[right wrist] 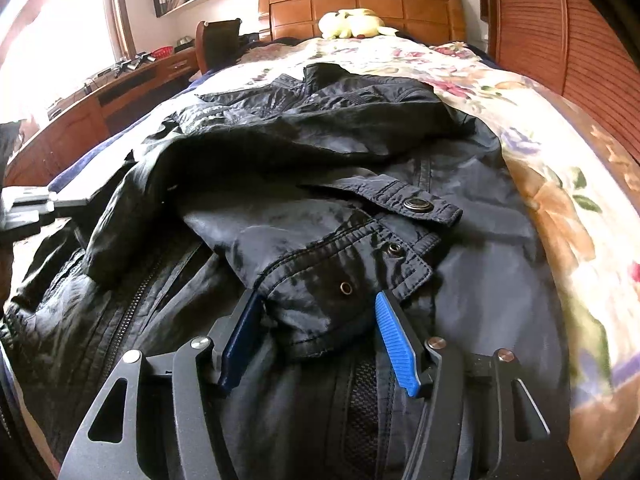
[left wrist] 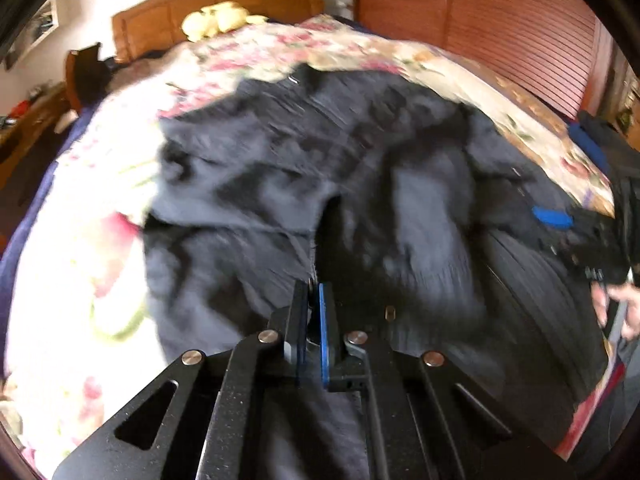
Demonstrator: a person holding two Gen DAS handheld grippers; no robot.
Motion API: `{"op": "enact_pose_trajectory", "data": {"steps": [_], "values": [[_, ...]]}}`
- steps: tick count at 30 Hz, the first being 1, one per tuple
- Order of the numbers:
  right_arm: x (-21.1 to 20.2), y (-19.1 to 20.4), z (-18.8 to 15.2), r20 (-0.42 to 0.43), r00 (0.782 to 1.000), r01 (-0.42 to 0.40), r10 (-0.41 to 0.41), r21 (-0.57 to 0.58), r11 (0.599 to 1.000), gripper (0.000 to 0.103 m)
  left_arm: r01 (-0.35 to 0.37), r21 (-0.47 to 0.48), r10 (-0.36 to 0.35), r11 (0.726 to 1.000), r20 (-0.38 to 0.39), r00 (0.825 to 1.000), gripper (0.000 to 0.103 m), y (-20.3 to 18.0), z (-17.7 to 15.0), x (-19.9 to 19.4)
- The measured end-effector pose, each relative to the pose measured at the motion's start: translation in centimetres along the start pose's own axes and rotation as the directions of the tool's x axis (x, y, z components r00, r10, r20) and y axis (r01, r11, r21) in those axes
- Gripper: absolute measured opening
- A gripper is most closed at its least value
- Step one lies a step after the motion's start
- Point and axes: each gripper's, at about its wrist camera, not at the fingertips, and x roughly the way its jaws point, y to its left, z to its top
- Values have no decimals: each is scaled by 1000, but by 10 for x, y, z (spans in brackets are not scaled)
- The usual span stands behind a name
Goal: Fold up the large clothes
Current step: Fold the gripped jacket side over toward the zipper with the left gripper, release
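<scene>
So the bed (right wrist: 560, 208) takes up pretty much everything, floral cover, headboard (right wrist: 360, 4) at the far end with a yellow plush (right wrist: 352, 24) parked in front of it, a desk (right wrist: 120, 88) off the left side and a slatted wardrobe (right wrist: 580, 60) on the right. The black jacket (right wrist: 320, 140) is sprawled down the middle of the bed, long axis running from the near edge up toward the headboard, collar at the far end, zipper (right wrist: 132, 312) heading away on the near left. Key thing for the next move imo: the sleeve cuff (right wrist: 340, 280) with its snaps lies straight ahead of the right gripper (right wrist: 316, 308), poking in between its blue pads, which stand apart on either side of it and don't look like they're pressing on it, so that side reads as released, not gripping. The left gripper (left wrist: 314, 292) is clamped tight, with what seems to be a fold of jacket fabric pinched at the tips and pulled up into a ridge, but that view is blurry so I can't swear to it. Right is clearly the closer one to the cuff. Nothing really blocks a fold across the body except the bunched hump of fabric mid-jacket; a strap (right wrist: 416, 204) with a snap button sits just beyond the cuff.
</scene>
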Motion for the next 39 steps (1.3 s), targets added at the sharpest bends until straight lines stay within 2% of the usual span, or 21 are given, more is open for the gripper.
{"op": "enact_pose_trajectory", "data": {"steps": [3,5,7,9,10,11,14,18,21,26,33,34,35,37,39], "values": [[0,0,0,0,1000,-2,2,0,1000,62,-80,-14,80,997,25,996,6,20,15,-3],[0,0,0,0,1000,-1,1,0,1000,62,-104,-25,105,994,43,994,6,29,22,-5],[0,0,0,0,1000,-1,1,0,1000,62,-80,-29,81,996,51,995,6,33,24,-9],[0,0,0,0,1000,-1,1,0,1000,63,-44,-40,46,998,48,998,16,35,22,-14],[1,0,0,0,1000,-1,1,0,1000,63,-36,-47,38,998,47,998,24,35,19,-16],[0,0,0,0,1000,-1,1,0,1000,63,-29,-52,31,998,50,998,27,34,14,-20],[0,0,0,0,1000,-1,1,0,1000,63,28,-59,-25,998,50,998,30,25,-1,-26],[1,1,0,0,1000,0,0,0,1000,64,69,-37,-67,997,39,997,30,3,-19,-30],[1,1,0,0,1000,0,0,0,1000,64,108,-37,-107,993,29,994,34,-13,-29,-28],[1,0,0,0,1000,1,-1,-2,1000,64,76,-24,-76,997,-1,997,34,-31,-39,-11],[1,1,0,1,1000,0,0,-2,1000,64,49,-83,-55,995,-68,996,34,-26,-42,21],[1,0,0,1,1000,0,0,-1,1000,64,54,-90,-60,995,-63,996,31,-25,-43,22],[1,1,0,1,1000,0,0,-2,1000,64,61,-93,-66,994,-57,996,20,-24,-44,22],[1,1,0,1,1000,1,-1,-2,1000,64,90,-86,-94,992,-36,995,6,-25,-43,19],[1,1,0,1,1000,1,-1,-2,1000,64,91,-58,-92,994,-15,996,3,-29,-42,11]]}}
